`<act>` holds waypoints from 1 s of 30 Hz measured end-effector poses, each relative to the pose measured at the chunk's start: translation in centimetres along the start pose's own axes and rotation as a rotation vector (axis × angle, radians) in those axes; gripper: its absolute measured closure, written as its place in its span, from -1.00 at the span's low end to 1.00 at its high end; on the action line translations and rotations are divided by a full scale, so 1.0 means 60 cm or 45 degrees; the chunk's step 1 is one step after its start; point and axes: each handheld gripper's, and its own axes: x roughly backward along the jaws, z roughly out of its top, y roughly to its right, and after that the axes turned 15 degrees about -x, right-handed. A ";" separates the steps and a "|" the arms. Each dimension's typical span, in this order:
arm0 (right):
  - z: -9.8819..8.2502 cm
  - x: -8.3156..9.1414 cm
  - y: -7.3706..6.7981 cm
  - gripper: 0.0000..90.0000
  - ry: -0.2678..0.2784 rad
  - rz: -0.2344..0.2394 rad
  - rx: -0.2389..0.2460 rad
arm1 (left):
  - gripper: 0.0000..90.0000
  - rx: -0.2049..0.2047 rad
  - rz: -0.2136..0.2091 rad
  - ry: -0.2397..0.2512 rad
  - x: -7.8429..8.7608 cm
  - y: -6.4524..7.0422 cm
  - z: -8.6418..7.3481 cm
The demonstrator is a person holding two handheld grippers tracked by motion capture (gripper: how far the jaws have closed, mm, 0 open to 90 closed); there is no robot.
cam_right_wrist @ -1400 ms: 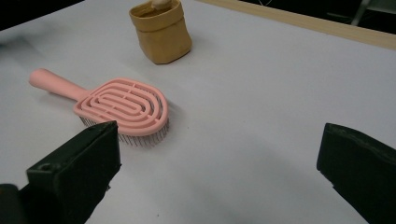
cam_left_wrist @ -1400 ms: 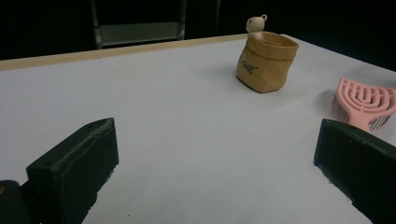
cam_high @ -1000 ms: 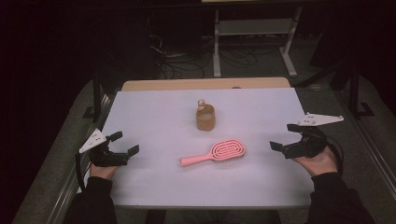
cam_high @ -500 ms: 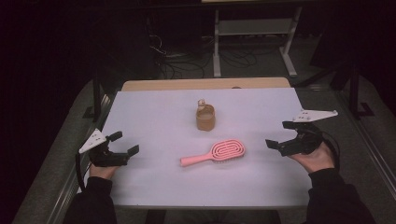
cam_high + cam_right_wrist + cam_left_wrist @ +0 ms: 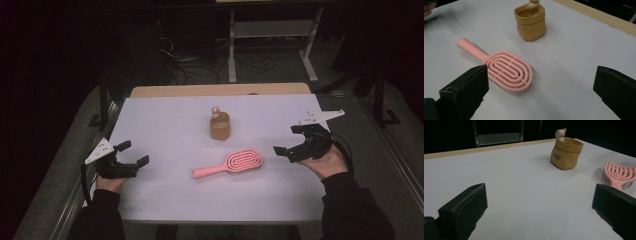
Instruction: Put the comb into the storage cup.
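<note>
A pink hairbrush (image 5: 231, 164) lies bristles down on the white table (image 5: 165, 130), its handle pointing left. Behind it stands a small tan paper-bag pot (image 5: 220, 125) with a little figure at its rim. My right gripper (image 5: 289, 139) hovers open just right of the brush head, which fills the lower left of the right gripper view as the hairbrush (image 5: 506, 72), with the pot (image 5: 531, 22) beyond. My left gripper (image 5: 133, 153) rests open at the table's left edge. From it the pot (image 5: 566, 153) sits far ahead and the brush head (image 5: 620, 175) is at the right.
A wooden strip (image 5: 220, 90) borders the table's far edge. Beyond it the dark floor holds a metal stand (image 5: 270, 35) and loose cables. Grey frame rails run along both sides of the table.
My right gripper has moved left and a little forward, toward the brush head. The left gripper, the brush and the pot have stayed put.
</note>
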 end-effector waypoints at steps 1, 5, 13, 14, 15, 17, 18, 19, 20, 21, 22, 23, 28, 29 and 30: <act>0.002 -0.003 -0.002 -1.00 -0.004 0.001 0.008 | -1.00 -0.001 -0.001 0.000 0.000 0.000 0.000; 0.008 -0.010 -0.010 -1.00 -0.014 0.015 0.019 | -1.00 0.000 -0.001 0.000 0.000 0.000 0.000; 0.023 -0.030 -0.026 -1.00 -0.040 0.041 0.045 | -1.00 0.000 -0.002 0.000 0.000 0.000 0.000; 0.025 -0.033 -0.028 -1.00 -0.045 0.043 0.046 | -1.00 0.000 -0.002 0.000 0.000 0.000 0.000; 0.027 -0.038 -0.031 -1.00 -0.052 0.049 0.052 | -1.00 0.000 -0.002 0.000 0.000 0.000 0.000; 0.028 -0.041 -0.033 -1.00 -0.054 0.051 0.055 | -1.00 0.001 -0.004 0.001 0.000 0.000 0.000; 0.030 -0.044 -0.035 -1.00 -0.055 0.055 0.057 | -1.00 0.000 -0.004 0.002 0.000 0.000 0.000; 0.031 -0.047 -0.037 -1.00 -0.057 0.058 0.060 | -1.00 0.001 -0.005 0.002 -0.001 0.000 0.000; 0.034 -0.052 -0.041 -1.00 -0.062 0.066 0.065 | -1.00 0.000 -0.005 0.001 -0.001 0.000 0.000; 0.034 -0.052 -0.041 -1.00 -0.062 0.066 0.065 | -1.00 0.000 -0.005 0.001 -0.001 0.000 0.000; 0.035 -0.055 -0.043 -1.00 -0.063 0.070 0.068 | -1.00 -0.001 -0.005 0.001 -0.001 0.001 0.000; 0.036 -0.057 -0.045 -1.00 -0.065 0.074 0.071 | -1.00 -0.001 -0.005 0.001 -0.001 0.001 0.000; 0.042 -0.071 -0.055 -1.00 -0.080 0.088 0.090 | -1.00 0.000 -0.005 0.002 -0.001 0.000 0.000; 0.043 -0.073 -0.057 -1.00 -0.085 0.091 0.095 | -1.00 0.001 -0.006 0.001 -0.001 0.001 0.000; 0.044 -0.075 -0.059 -1.00 -0.088 0.094 0.097 | -1.00 0.000 -0.007 0.001 -0.001 0.000 0.000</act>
